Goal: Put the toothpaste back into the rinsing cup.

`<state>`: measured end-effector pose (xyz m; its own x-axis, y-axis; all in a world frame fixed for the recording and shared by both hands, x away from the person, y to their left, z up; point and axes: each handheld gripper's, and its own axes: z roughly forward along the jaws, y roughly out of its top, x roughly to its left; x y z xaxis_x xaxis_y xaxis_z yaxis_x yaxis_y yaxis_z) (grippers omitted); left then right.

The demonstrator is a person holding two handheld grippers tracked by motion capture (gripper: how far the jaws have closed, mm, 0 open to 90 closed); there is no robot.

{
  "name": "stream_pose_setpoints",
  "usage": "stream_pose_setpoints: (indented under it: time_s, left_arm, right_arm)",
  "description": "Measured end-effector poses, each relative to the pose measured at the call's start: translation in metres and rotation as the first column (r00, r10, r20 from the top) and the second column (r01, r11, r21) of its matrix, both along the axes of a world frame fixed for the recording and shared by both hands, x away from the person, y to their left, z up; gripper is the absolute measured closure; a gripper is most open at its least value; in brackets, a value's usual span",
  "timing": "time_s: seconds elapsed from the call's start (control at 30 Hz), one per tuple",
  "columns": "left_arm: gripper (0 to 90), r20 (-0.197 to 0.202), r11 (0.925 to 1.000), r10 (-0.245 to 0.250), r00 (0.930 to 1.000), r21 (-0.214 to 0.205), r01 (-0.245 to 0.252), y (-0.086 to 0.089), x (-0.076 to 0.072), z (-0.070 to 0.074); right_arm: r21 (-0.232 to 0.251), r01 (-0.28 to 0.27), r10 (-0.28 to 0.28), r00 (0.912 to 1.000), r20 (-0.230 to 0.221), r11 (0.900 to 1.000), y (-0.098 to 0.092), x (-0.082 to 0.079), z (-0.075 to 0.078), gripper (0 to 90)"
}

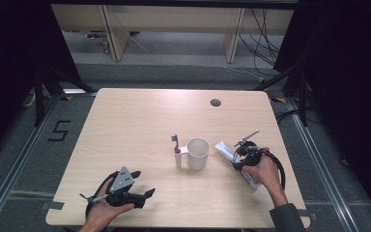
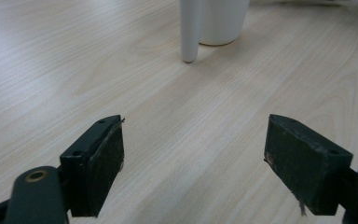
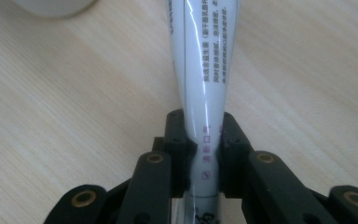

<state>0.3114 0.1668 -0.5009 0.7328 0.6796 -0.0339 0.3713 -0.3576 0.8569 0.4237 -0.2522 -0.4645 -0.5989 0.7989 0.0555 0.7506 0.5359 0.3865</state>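
The right hand-held gripper (image 3: 204, 140) is clamping a white tube (image 3: 200, 60), its jaws pinching the tube near one end so the flattened body is running straight out ahead of them along the table (image 1: 140, 111). In the high view the right hand-held gripper (image 1: 241, 153) is sitting just right of the mug (image 1: 197, 153), and the tube (image 1: 223, 149) is lying low over the wood with its far end pointing toward the mug. So the mug is lying ahead and to the left of the gripped tube, near it but not touching. A toothbrush (image 1: 176, 150) is leaning against the mug's left side, head up.

The left hand-held gripper (image 2: 193, 158) is resting wide open and empty near the table's front edge, well apart from the mug (image 2: 214, 21); the left hand-held gripper (image 1: 142, 195) is pointing right, toward it. The right hand is much the nearer. Any move to the mug will probably mean lifting the tube and tipping its long axis upright over the rim.
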Motion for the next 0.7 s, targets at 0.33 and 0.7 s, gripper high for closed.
stream_pose_setpoints:
  time_s: [0.33,0.7]
  left_arm:
    - [19.7,-0.001,1.0,0.004,1.0,0.006,-0.004,0.0,0.001,-0.001]
    - [19.7,0.0,1.0,0.001,1.0,-0.002,-0.001,0.001,0.001,-0.001]
  right_arm:
    - [0.293,0.081,-0.133,0.9778,0.162,0.9526,-0.022,-0.01,0.032,77.5]
    - [0.48,-0.053,-0.136,0.9272,0.349,0.8756,-0.016,-0.01,0.054,77.6]
